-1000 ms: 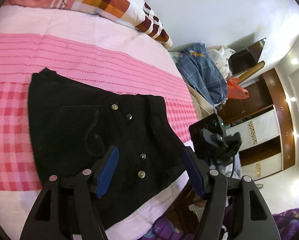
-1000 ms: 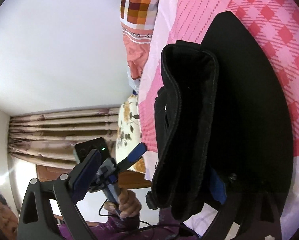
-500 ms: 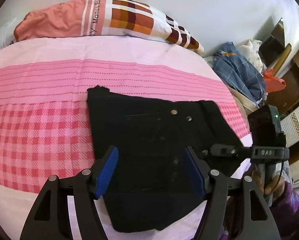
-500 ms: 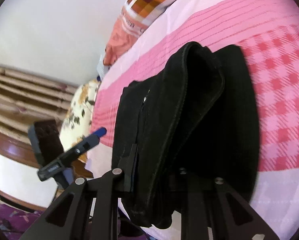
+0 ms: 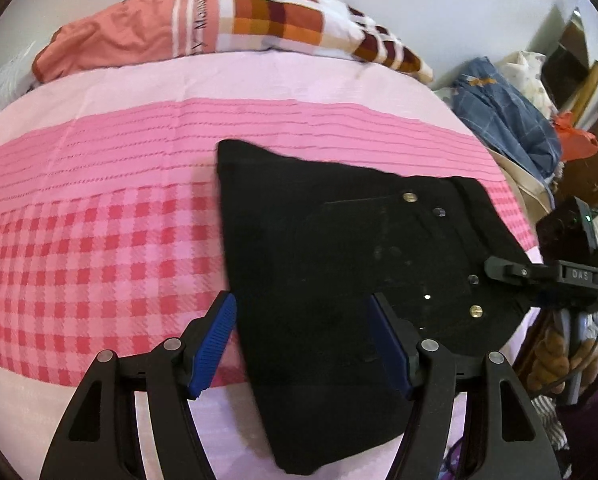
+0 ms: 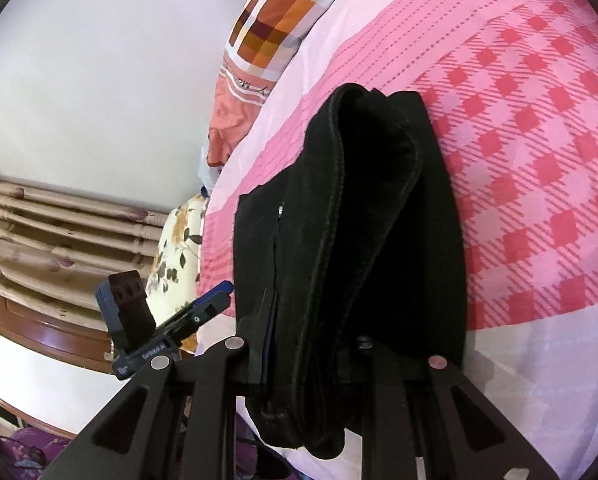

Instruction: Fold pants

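Left wrist view: your bed (image 5: 99, 240) fills the frame, with bare pink checked cover stretching left of the black pants (image 5: 339, 260) and a pillow (image 5: 219, 28) along the far edge. The folded pants lie near the bed's right edge, long axis running near to far, waistband buttons toward the right. Your left claw (image 5: 303, 344) hangs spread wide over their near end, holding nothing. Your right claw (image 6: 311, 360) is clamped on the pants' bunched right edge.
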### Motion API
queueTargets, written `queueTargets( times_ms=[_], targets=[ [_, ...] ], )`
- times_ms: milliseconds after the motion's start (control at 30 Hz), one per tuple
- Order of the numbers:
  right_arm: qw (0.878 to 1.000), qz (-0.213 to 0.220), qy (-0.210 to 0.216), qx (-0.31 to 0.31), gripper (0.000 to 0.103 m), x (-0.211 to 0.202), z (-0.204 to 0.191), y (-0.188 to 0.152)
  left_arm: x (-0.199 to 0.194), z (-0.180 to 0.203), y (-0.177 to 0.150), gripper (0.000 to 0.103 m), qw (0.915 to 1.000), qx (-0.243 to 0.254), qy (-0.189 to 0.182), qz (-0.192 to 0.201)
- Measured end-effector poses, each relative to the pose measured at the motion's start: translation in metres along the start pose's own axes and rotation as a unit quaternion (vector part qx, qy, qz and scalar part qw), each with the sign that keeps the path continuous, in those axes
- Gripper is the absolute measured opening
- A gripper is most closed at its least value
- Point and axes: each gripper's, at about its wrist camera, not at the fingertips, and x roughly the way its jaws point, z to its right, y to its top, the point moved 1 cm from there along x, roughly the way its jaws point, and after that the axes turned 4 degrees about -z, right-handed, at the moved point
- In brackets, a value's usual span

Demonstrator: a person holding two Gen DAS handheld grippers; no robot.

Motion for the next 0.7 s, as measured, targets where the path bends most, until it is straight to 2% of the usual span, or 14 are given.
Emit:
queueTargets(
  times_ms=[200, 400, 700],
  targets=[
    [1.000, 0.001, 0.001, 0.025, 0.019, 0.002, 0.020, -0.006, 0.004, -0.014, 0.000, 0.068, 0.9995, -0.028, -0.008, -0.010],
    [1.000, 0.003, -0.009, 0.017, 0.018, 0.002, 0.020, -0.006, 0.006, -0.014, -0.003, 0.068, 0.9997, -0.019, 0.000, -0.015],
    [1.000, 0.000, 0.001, 0.027, 0.018, 0.002, 0.029, -0.007, 0.006, -0.023, -0.004, 0.068, 0.9994, -0.019, -0.024, -0.014]
  ],
)
